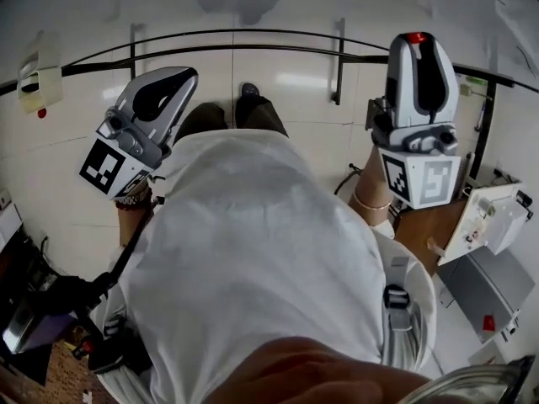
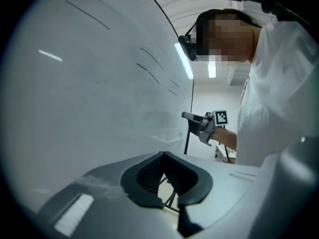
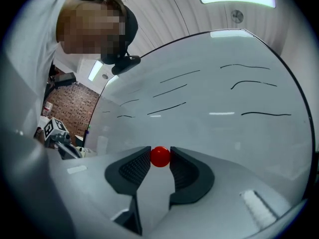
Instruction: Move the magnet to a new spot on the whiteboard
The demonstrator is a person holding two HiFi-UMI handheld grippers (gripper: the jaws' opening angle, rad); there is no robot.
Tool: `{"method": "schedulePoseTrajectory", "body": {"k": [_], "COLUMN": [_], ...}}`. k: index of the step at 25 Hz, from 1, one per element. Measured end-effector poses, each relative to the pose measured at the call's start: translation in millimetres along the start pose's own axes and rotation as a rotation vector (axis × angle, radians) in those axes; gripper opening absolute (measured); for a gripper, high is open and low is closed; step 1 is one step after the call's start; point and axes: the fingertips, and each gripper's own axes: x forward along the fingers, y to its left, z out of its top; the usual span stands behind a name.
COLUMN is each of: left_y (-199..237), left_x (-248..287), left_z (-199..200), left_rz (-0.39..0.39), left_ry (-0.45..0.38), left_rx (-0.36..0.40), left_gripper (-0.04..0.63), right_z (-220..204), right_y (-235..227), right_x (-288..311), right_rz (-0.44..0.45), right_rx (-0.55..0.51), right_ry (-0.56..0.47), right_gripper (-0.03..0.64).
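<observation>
The small red round magnet sits pinched between the dark ribbed pads at the tips of my right gripper, which is shut on it. Behind it spreads the whiteboard, marked with several black lines. Whether the magnet touches the board I cannot tell. In the head view the magnet caps the right gripper, raised toward the whiteboard. My left gripper is held up at the left. Its jaws are shut on nothing, close to the whiteboard.
The whiteboard's black stand rail and posts cross the tiled floor below the board. A wooden desk with a white device stands at the right. Dark gear lies low on the left. A brick wall shows behind.
</observation>
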Motion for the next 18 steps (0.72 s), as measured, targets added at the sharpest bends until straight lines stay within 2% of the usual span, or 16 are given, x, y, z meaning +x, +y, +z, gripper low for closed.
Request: {"method": "schedulePoseTrajectory", "body": {"k": [3,6,8,11,13,15,18], "left_y": [8,-9,-30,-54,-58,-56,-69], "left_x": [-19,-32,-45,-86,-123,-157,-196], "left_z": [7,12,5,-9,-24,-43,-66], "left_rz": [0.025,-0.028,-0.069,-0.080,-0.057,-0.026,-0.023], "left_ry": [-0.040,-0.089,-0.068,-0.021,-0.005,0.021,0.039], "left_rx": [0.002,-0.007,0.026,0.089,0.074,0.038,0.020], "left_gripper": [0.000,0.000,0.000,0.000,0.000,0.000,0.000], "right_z": [-3,13,22,34,39,43,43], "right_y": [13,36,66,122,154,181,218], "right_x": [-13,-23,-31,-43,-50,-57,-79], "right_rz": [-0.003,-0.011,0.014,0.067,0.077,0.074,0.067], "right_rx": [-0.024,-0.052,-0.048,-0.074,-0.068,-0.019,0.014], "right_ry": [0.023,0.004,-0.003,-0.007,-0.017,-0.024,0.013], "right_gripper": [0.123,0.123,0.123,0.124,0.123,0.124,0.124]}}
